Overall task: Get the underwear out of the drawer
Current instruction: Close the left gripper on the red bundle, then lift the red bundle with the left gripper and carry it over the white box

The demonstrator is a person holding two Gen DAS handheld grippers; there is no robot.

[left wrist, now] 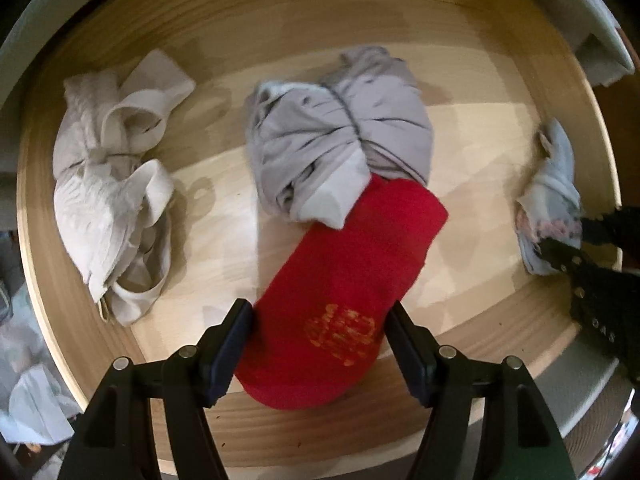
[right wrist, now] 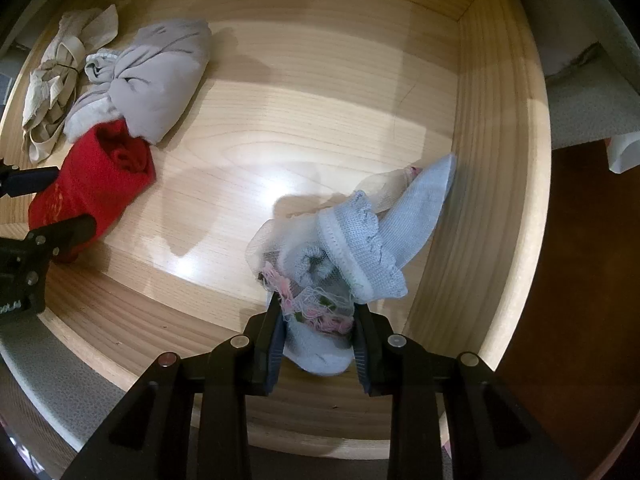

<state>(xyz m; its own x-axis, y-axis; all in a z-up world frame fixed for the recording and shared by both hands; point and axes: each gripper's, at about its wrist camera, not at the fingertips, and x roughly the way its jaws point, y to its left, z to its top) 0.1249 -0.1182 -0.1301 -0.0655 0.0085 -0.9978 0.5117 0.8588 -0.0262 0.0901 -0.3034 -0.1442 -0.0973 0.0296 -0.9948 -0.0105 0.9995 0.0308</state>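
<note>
Left gripper [left wrist: 320, 350]: pointing down into the drawer [left wrist: 100, 312], jaws parted and straddling the near end of the red rolled garment [left wrist: 348, 280]. Pads stand just beside the cloth on either side; whether they press on it cannot be told from the left wrist view.

Red rolled garment: lies on the drawer floor near the front wall. Long axis runs away from the left gripper, slanting toward the far right, so the jaws sit across its width, not along it. A gold printed mark sits between the fingers. Its far end tucks under the grey bundle [left wrist: 340, 136].

Grey bundle: touches the red piece, beyond it.

Beige lace piece [left wrist: 108, 184]: to the left, apart from both.

Right gripper [right wrist: 318, 344]: pointing down, jaws clamped on the pale blue knit piece [right wrist: 360, 240] with pink trim, close to the drawer's right wall [right wrist: 480, 200].

Judgement: the left gripper is the nearer one to the red item. A clean lift depends on closing across the short axis and freeing the far end from the grey bundle.
</note>
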